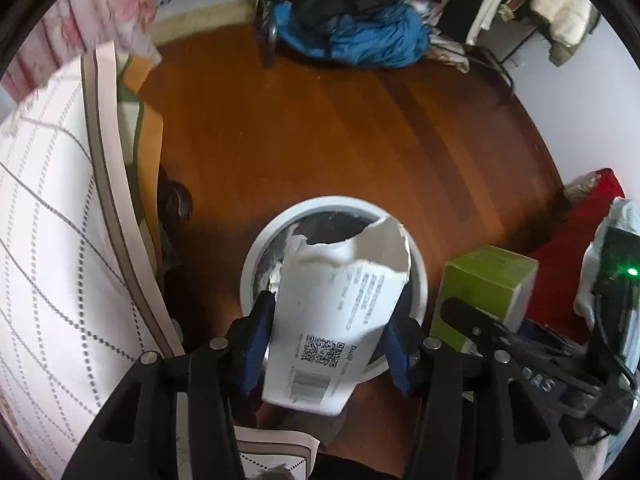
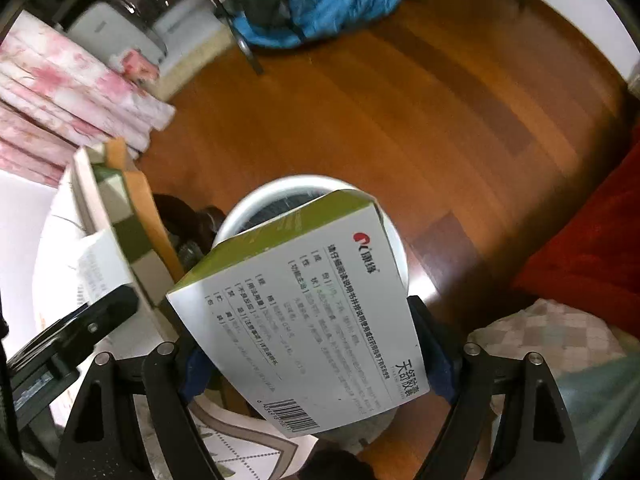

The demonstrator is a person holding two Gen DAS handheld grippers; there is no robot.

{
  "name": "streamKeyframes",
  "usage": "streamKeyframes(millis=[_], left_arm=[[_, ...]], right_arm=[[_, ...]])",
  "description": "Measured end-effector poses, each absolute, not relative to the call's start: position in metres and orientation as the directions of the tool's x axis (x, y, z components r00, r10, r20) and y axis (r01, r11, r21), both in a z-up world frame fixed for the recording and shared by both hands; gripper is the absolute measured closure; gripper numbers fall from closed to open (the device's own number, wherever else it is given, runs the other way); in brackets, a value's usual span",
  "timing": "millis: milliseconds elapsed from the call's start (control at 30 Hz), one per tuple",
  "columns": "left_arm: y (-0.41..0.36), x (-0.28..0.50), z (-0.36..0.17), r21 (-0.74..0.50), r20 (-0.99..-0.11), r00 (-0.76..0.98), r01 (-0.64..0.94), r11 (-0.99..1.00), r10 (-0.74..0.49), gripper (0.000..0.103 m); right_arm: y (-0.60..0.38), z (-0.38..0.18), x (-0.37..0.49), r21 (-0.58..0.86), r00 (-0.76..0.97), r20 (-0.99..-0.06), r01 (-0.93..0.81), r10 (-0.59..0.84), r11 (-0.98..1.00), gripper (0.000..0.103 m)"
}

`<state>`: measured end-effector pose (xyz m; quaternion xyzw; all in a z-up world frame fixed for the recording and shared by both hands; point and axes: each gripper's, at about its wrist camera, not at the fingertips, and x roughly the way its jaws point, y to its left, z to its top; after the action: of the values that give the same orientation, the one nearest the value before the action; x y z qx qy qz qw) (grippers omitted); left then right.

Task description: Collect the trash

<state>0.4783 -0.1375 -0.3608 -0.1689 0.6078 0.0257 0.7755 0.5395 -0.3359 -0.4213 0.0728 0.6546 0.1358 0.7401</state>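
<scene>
- Underneath everything, a reddish-brown wooden floor [image 1: 320,128] fills the middle of both views, with a heap of blue and dark fabric [image 1: 360,28] lying at its far edge.
- Along the left side of the left wrist view, a white quilted cover [image 1: 48,208] with dotted grey lines and a beige border curves down toward the camera; pink floral cloth [image 2: 72,92] is stacked beyond it.
- On the floor just ahead of both tools stands a round white trash bin [image 1: 416,264] with a dark inside; its rim shows behind each held item.
- To the right, a red cloth [image 2: 592,240] lies on the floor near the wall.
- Clenched in the right gripper [image 2: 316,356], a green and white carton [image 2: 304,312] with printed text and a barcode is held tilted, its far end over the near side of the bin; the blue-padded fingers press on its two sides.
- From the left wrist camera, this same carton shows just right of the bin, with the other tool's black finger in front of it.
- Grasped by the left gripper [image 1: 328,344], a torn white package [image 1: 340,312] with a QR code and barcode stands upright between the blue pads [image 1: 256,344], its ragged open top above the bin's mouth.
</scene>
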Motion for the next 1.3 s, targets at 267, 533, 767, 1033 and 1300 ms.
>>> streamKeyframes(millis=[267,533,767,1033,1300], left_arm=[[-0.143,0.473,-0.365,-0.153,-0.966,0.240,-0.236,0.960,-0.095,0.003],[-0.145,0.453,-0.332,-0.106,-0.957,0.286,-0.220,0.970,-0.040,0.003],[-0.150,0.412,-0.277,-0.091,-0.932,0.363,-0.202,0.975,-0.012,0.003],[-0.155,0.348,-0.200,-0.098,-0.884,0.468,-0.162,0.982,-0.012,0.003],[-0.153,0.288,-0.129,-0.139,-0.821,0.569,-0.124,0.982,-0.044,0.003]], right_arm=[[-0.325,-0.457,0.536,0.246,0.045,-0.966,-0.136,0.254,0.960,0.000],[-0.329,-0.421,0.507,0.169,0.093,-0.978,-0.153,0.185,0.974,0.000],[-0.341,-0.354,0.461,0.173,0.171,-0.965,-0.165,0.201,0.971,0.000],[-0.354,-0.252,0.391,0.215,0.287,-0.919,-0.206,0.269,0.955,0.000],[-0.365,-0.160,0.327,0.241,0.378,-0.864,-0.268,0.332,0.933,0.000]])
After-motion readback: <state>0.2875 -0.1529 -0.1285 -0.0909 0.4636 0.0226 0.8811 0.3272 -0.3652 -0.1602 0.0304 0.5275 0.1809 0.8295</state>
